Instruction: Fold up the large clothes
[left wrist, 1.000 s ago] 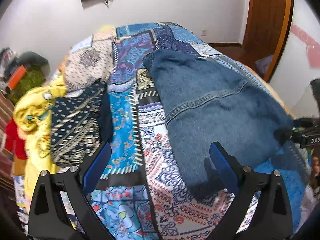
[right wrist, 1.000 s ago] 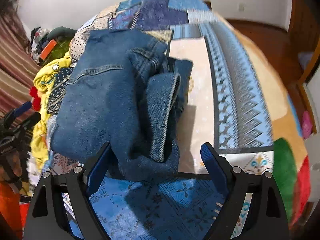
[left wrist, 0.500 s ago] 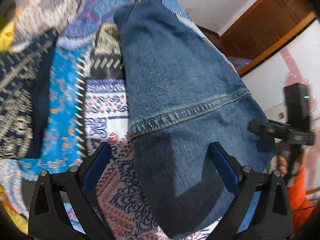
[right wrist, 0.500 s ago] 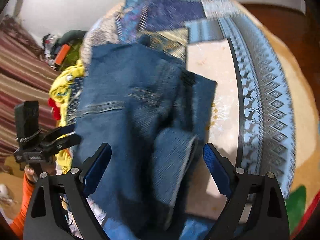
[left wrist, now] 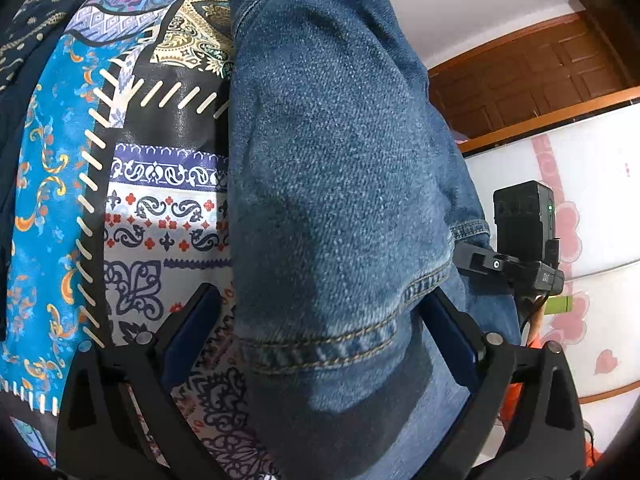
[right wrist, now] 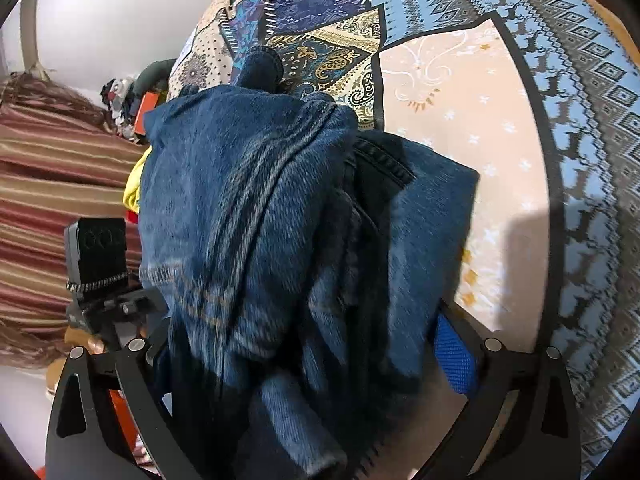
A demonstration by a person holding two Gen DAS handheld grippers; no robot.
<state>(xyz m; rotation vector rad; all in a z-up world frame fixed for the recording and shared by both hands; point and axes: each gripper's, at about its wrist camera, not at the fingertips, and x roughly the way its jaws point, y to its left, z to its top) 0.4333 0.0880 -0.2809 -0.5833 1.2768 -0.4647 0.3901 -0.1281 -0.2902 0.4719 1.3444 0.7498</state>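
Observation:
A large blue denim garment [left wrist: 340,184] lies folded on the patterned bedspread [left wrist: 160,200]. My left gripper [left wrist: 320,332] is open, its jaws wide apart on either side of the garment's near seamed edge, with denim lying between them. My right gripper [right wrist: 312,356] is open too, its jaws straddling the bunched denim [right wrist: 280,220] at the other near corner. The right gripper's body [left wrist: 520,248] shows at the right of the left wrist view, and the left gripper's body [right wrist: 100,272] at the left of the right wrist view.
A dark patterned cloth [left wrist: 24,40] lies at the bed's left side. Yellow and red clothes [right wrist: 134,188] are piled beyond the bed's left edge by a striped curtain [right wrist: 52,184]. A wooden door [left wrist: 540,80] stands to the right. Bare bedspread [right wrist: 500,140] lies right of the denim.
Both grippers have moved forward and down onto the denim, which now fills the space between the jaws. Both stay open.

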